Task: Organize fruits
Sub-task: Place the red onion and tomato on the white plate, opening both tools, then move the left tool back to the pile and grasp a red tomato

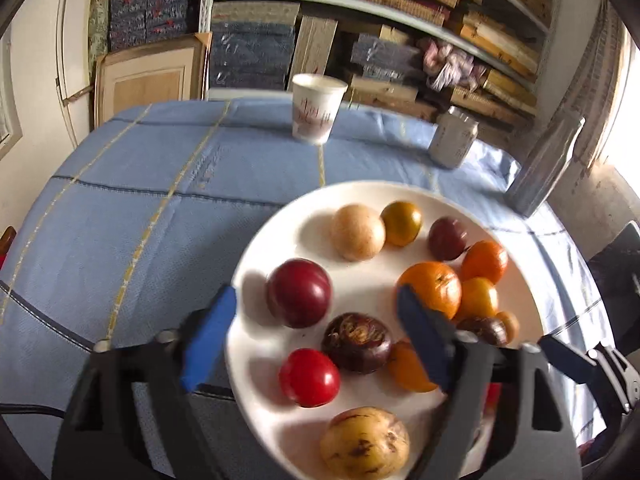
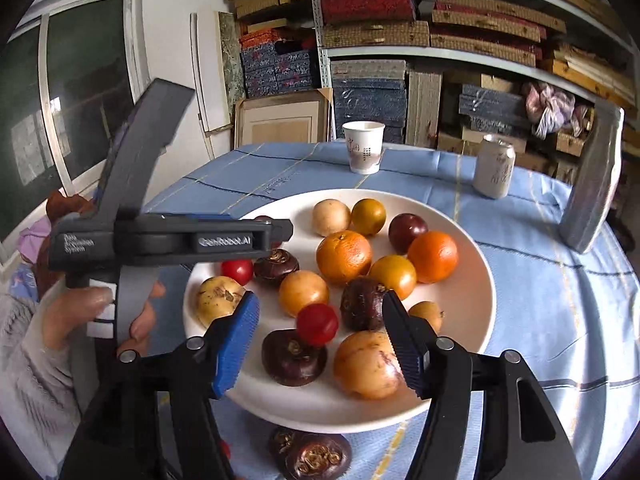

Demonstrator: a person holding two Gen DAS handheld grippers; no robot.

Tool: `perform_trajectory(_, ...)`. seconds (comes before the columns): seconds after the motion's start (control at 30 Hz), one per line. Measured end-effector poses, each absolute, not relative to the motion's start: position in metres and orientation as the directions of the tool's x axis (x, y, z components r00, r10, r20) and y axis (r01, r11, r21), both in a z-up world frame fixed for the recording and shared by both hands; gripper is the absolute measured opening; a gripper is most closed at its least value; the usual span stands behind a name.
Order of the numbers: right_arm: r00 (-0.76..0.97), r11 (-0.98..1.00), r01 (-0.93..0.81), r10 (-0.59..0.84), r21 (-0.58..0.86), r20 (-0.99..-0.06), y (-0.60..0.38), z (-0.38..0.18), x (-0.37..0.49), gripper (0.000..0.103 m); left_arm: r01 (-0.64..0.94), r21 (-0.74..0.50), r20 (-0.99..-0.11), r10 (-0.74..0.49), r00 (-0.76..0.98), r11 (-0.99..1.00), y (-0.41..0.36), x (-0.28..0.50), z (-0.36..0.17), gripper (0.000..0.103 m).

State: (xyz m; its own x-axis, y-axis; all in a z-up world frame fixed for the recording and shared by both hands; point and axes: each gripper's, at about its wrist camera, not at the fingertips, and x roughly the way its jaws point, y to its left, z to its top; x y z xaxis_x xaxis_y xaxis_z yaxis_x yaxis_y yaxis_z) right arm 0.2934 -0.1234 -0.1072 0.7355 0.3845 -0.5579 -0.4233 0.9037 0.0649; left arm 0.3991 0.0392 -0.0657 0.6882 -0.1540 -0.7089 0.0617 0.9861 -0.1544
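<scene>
While both my grippers hang over the white plate [image 2: 476, 280], the right gripper [image 2: 320, 338] stands part open around a small red tomato [image 2: 317, 324] without pressing it, and the left gripper [image 1: 316, 336] gapes wide over a dark water chestnut [image 1: 356, 342], gripping nothing. Oranges [image 2: 344, 256] and plums fill the plate; two chestnuts [image 2: 310, 456] lie off it on the blue cloth [image 2: 560, 320]. Beyond stand a paper cup [image 2: 364, 146] and a can [image 2: 494, 166].

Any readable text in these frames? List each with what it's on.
"GenRobot.AI": left gripper body, right wrist view.
"Data Acquisition System": same gripper, small and soft, likely reading.
Paper cup: dark print, too small to read.
Can: vertical characters, unreadable.
Tablecloth: faint print, unreadable.
</scene>
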Motion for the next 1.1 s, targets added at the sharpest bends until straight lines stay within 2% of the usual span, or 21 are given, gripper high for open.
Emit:
perform_trajectory(0.07, 0.748, 0.905, -0.42, 0.388, 0.069, -0.539, -0.127, -0.102, 0.287, 0.065, 0.058, -0.153, -0.694, -0.149, 0.704, 0.986, 0.04, 0.395, -0.057, 0.086)
perform_trajectory(0.13, 0.754, 0.904, -0.42, 0.393, 0.075, -0.527, -0.132, -0.096, 0.281, 0.067, 0.046, -0.162, -0.673, -0.144, 0.725, 0.986, 0.043, 0.387, -0.046, 0.095)
perform_trajectory(0.2, 0.763, 0.906, -0.415, 0.4, 0.09, -0.508, -0.139, -0.089, 0.272, 0.08, 0.034, -0.173, -0.657, -0.141, 0.74, 0.984, 0.045, 0.38, -0.036, 0.097)
perform_trajectory(0.23, 0.77, 0.908, -0.407, 0.398, 0.096, -0.499, -0.142, -0.087, 0.269, 0.083, 0.032, -0.175, -0.656, -0.141, 0.742, 0.984, 0.046, 0.377, -0.031, 0.097)
perform_trajectory(0.33, 0.788, 0.913, -0.39, 0.397, 0.117, -0.47, -0.154, -0.078, 0.256, 0.087, 0.039, -0.15, -0.652, -0.128, 0.747, 0.988, 0.045, 0.357, -0.022, 0.098)
perform_trajectory(0.4, 0.802, 0.92, -0.371, 0.387, 0.128, -0.456, -0.162, -0.073, 0.246, 0.094, 0.038, -0.11, -0.65, -0.101, 0.753, 0.993, 0.045, 0.341, -0.021, 0.098)
perform_trajectory(0.57, 0.819, 0.927, -0.339, 0.374, 0.16, -0.435, -0.181, -0.076, 0.219, 0.099, 0.014, -0.09, -0.672, -0.071, 0.737, 0.996, 0.058, 0.289, -0.043, 0.098)
perform_trajectory(0.73, 0.817, 0.943, -0.278, 0.333, 0.184, -0.471, -0.202, -0.095, 0.197, 0.099, 0.058, -0.111, -0.694, -0.119, 0.71, 0.992, 0.052, 0.245, -0.058, 0.098)
perform_trajectory(1.0, 0.836, 0.948, -0.215, 0.303, 0.235, -0.457, -0.227, -0.102, 0.178, 0.099, 0.186, 0.058, -0.682, -0.097, 0.725, 0.981, -0.001, 0.188, -0.071, 0.098)
perform_trajectory(1.1, 0.834, 0.946, -0.202, 0.301, 0.252, -0.462, -0.231, -0.103, 0.18, 0.099, 0.235, 0.019, -0.7, -0.154, 0.697, 0.972, -0.003, 0.183, -0.073, 0.098)
